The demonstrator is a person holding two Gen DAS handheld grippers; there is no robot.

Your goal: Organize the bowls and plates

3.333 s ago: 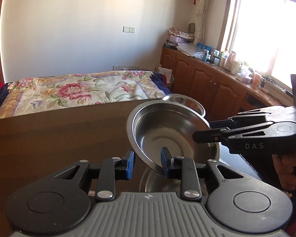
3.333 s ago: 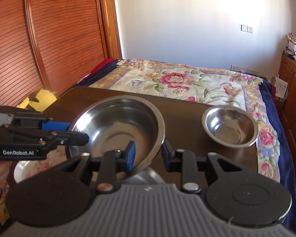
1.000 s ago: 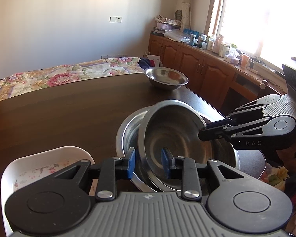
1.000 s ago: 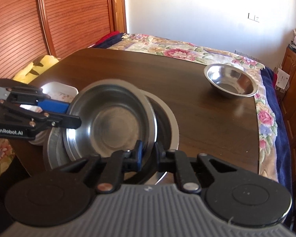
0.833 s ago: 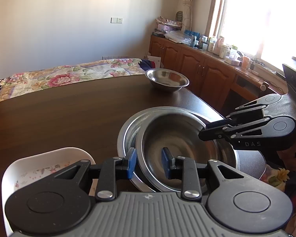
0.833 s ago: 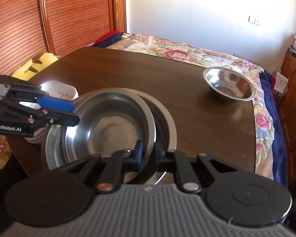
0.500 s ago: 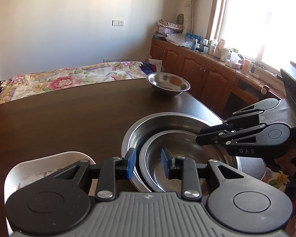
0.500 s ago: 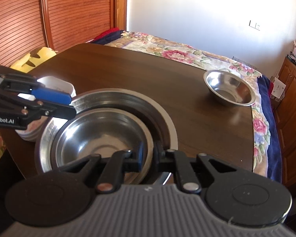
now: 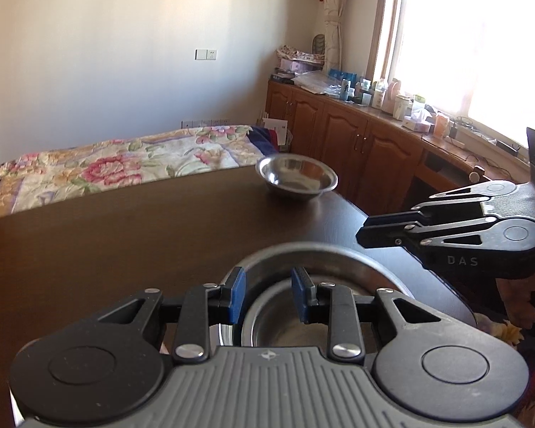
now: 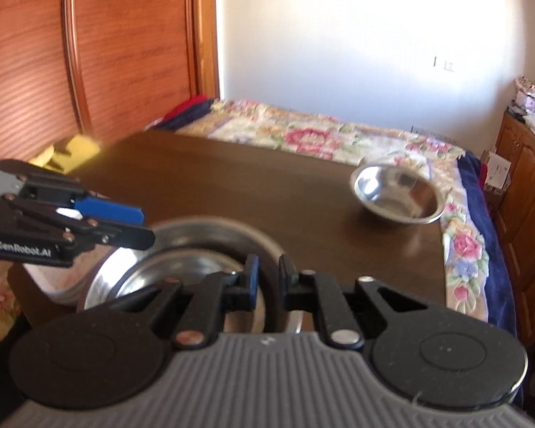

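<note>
Nearest the cameras, two steel bowls are sitting nested at the near edge of the dark wooden tabletop (image 9: 107, 249): the smaller bowl (image 9: 278, 324) is lying inside the large bowl (image 9: 324, 253). The left gripper (image 9: 268, 296) is hovering over their near rim with its jaws standing a little apart and nothing pressed between the blue pads; the rims are showing below the gap rather than in it. From the other side, the right gripper (image 10: 266, 276) is hanging over the same stack with its jaws drawn close together, as tight as they go; whether they are pinching the large bowl's rim (image 10: 210, 224) cannot be told from the blurred view. A white dish (image 10: 50, 281) is sitting just beside the stack, mostly hidden under the left gripper. Farther out, well apart from the stack, a small steel bowl (image 9: 296, 176) is standing alone by the far edge of the tabletop. Beyond it a bed with a floral cover (image 9: 100, 164) is filling the background.
</note>
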